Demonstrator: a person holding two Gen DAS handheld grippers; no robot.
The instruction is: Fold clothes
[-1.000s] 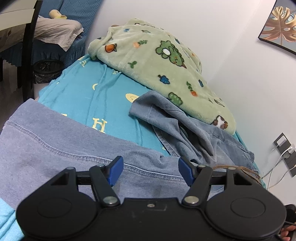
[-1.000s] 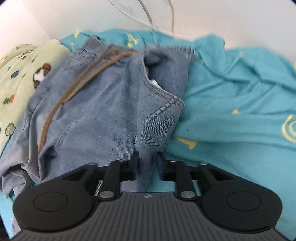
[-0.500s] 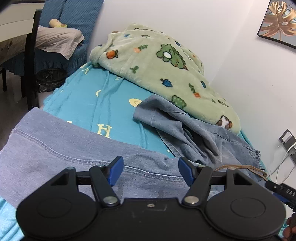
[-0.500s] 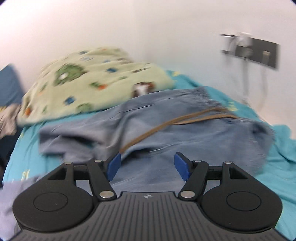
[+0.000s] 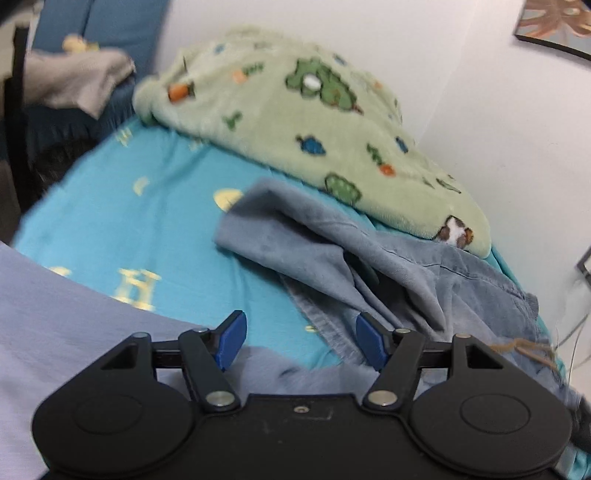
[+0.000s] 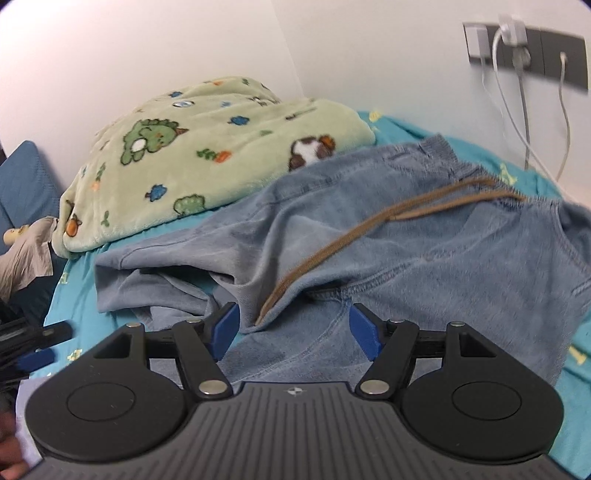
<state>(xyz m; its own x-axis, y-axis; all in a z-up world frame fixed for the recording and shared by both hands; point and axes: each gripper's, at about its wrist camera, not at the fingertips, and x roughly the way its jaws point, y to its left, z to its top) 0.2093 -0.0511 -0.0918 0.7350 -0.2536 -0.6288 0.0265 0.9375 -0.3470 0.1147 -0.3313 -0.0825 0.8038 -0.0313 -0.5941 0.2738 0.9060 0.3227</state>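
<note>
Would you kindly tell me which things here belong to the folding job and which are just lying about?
For the job: jeans, lilac garment, left gripper, right gripper.
Lying about: green blanket, bedsheet, chargers, picture.

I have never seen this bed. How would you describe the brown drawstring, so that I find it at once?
Start at the turquoise bed sheet, below the green cartoon blanket. There lies a crumpled pair of blue denim trousers. The drawstring is the thin brown cord that runs slantwise from their waistband across the fabric, the only brown thing on the blue cloth.
</note>
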